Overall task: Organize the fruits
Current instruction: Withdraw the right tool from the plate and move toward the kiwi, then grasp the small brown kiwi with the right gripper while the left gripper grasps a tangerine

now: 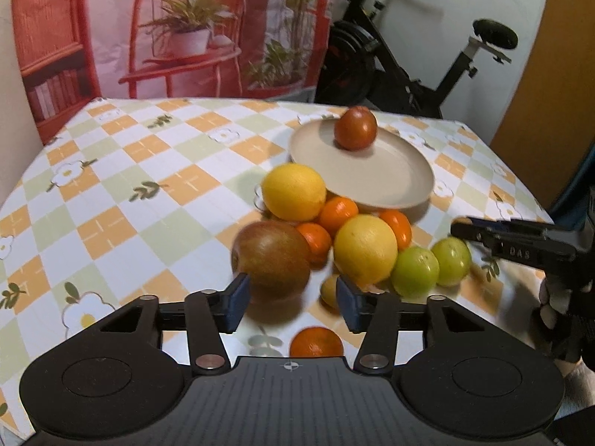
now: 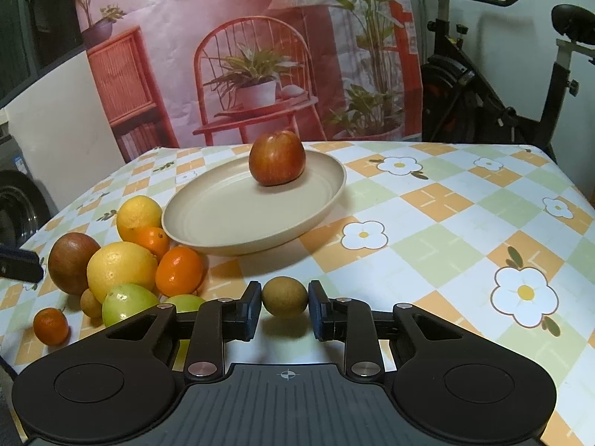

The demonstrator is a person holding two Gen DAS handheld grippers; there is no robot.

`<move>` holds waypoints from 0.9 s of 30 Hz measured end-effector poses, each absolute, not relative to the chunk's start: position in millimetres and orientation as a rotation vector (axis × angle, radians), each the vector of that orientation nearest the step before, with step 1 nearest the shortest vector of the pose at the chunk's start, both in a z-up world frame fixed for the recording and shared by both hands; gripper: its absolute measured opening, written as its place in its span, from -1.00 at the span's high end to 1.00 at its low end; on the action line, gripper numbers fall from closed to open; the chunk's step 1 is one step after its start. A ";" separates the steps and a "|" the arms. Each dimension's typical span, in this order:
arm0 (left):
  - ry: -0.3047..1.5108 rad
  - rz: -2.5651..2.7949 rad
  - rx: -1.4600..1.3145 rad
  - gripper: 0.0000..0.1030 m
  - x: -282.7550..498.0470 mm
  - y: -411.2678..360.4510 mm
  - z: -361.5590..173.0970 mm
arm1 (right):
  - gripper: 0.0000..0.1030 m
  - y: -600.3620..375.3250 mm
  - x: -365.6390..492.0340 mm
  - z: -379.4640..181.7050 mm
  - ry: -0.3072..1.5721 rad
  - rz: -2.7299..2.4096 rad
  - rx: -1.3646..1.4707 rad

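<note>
Brownish-green, a small fruit [image 2: 285, 296] sits clamped in the right tool [image 2: 284, 306], above the tabletop [image 2: 446, 223]; the beige plate [image 2: 208, 223] with one apple [image 2: 277, 162] lies straight ahead. The left tool [image 1: 292, 303] gapes apart, nearest the brown apple [image 1: 271, 256] by the pile.

Both the left gripper [image 1: 292, 303] and right gripper [image 2: 284, 308] show matte black ribbed bodies, round side discs, silver pivot screws, blue finger pads [image 1: 236, 303], white crosshair marks.
</note>
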State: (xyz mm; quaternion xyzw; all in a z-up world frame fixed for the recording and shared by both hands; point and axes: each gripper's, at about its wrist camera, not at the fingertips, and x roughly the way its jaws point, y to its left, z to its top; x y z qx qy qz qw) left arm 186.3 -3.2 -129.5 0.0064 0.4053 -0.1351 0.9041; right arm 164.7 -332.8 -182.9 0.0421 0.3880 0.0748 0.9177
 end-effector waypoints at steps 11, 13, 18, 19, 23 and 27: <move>0.952 -0.306 0.027 -0.05 188.0 -8.0 -145.8 | 0.52 -333.5 162.6 -182.0 0.788 0.153 0.090; 0.963 -0.314 0.033 -0.05 187.8 -10.4 -148.0 | 0.52 -333.4 162.6 -182.0 0.788 0.153 0.090; 0.996 -0.322 0.045 -0.04 188.6 -14.4 -154.2 | 0.52 -333.4 162.6 -182.1 0.788 0.153 0.090; 1.001 -0.322 0.046 -0.04 188.9 -14.5 -155.2 | 0.52 -333.4 162.6 -182.1 0.788 0.153 0.090; 1.023 -0.324 0.048 -0.04 190.6 -15.6 -159.5 | 0.52 -333.4 162.5 -182.1 0.788 0.153 0.090; 1.033 -0.331 0.046 0.05 191.4 -16.0 -161.9 | 0.52 -333.5 162.6 -182.1 0.787 0.153 0.091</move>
